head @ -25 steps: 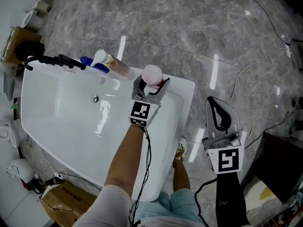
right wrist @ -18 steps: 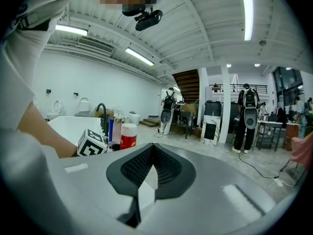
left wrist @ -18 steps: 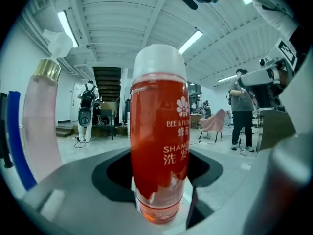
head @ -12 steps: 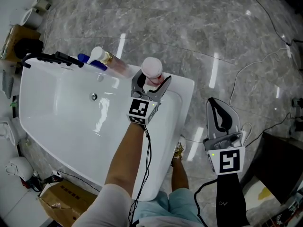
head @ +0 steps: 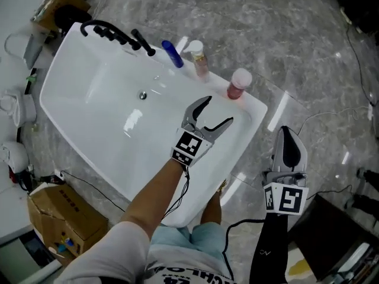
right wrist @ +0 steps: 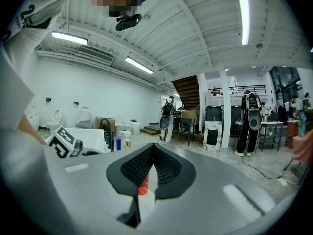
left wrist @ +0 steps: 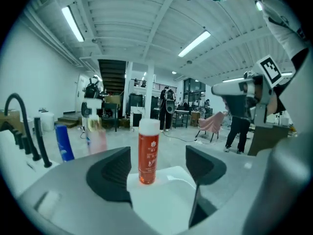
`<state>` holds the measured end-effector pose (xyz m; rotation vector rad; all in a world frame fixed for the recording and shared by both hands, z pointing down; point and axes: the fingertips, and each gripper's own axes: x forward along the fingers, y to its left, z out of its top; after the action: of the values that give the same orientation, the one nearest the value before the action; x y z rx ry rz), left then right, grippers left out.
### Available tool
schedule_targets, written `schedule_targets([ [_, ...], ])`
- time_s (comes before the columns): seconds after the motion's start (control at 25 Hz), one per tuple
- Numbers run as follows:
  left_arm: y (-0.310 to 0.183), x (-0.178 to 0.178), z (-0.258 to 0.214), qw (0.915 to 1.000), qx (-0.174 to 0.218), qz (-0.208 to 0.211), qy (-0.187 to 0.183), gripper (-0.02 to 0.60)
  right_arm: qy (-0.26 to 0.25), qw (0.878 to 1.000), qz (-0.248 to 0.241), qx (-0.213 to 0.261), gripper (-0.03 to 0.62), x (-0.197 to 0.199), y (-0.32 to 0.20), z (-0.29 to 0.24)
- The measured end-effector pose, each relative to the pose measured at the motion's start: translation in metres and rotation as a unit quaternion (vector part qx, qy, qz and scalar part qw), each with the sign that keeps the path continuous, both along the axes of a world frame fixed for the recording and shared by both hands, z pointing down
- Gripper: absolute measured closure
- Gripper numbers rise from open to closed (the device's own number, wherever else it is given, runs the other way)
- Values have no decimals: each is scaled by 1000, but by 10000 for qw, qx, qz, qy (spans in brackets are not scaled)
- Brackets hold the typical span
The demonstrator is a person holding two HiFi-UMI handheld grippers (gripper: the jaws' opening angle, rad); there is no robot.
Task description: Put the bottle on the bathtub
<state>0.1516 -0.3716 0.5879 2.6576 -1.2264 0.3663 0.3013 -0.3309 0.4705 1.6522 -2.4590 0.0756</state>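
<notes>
Finds bottle [head: 238, 84] upright on bathtub [head: 251, 106] rim corner, apart from left claw [head: 217, 111], spread wide, empty. Shows right claw [head: 288, 141] pressed closed, empty, off to the side. Looks light, rigid, slick, tippy; best gripped mid-body.

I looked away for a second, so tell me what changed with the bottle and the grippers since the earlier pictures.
The left gripper let go of the bottle, opened and drew back toward the person. The bottle now stands alone, upright on the tub rim. The right gripper stayed shut and idle; the two other bottles on the rim did not move.
</notes>
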Motion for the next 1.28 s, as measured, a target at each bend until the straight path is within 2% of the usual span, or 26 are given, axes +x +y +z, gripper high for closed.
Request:
schedule_targets([
  [0.08, 27, -18, -44, 9997, 180, 140, -64, 273, -97, 9999, 108, 12, 562, -20, 20, -23],
  [0.2, 69, -58, -109, 9986, 489, 148, -143, 580, -159, 9993, 326, 76, 562, -59, 62, -58],
  [0.44, 149, -146, -194, 9944, 935, 333, -353, 581, -49, 9969, 742, 269, 563, -143, 152, -99],
  [0.6, 192, -188, -241, 9923, 1081, 565, -213, 581, -46, 9915, 1150, 611, 563, -187, 196, -143],
  [0.72, 234, -184, -273, 9900, 1129, 849, -28, 581, 78, 9891, 1272, 739, 563, -199, 235, -178],
  [0.96, 290, -169, -323, 9856, 1313, 1061, 129, 580, 143, 9855, 1409, 933, 563, -199, 288, -218],
  [1.28, 313, -149, -344, 9869, 1384, 830, 35, 580, 122, 9875, 1321, 849, 565, -177, 318, -223],
])
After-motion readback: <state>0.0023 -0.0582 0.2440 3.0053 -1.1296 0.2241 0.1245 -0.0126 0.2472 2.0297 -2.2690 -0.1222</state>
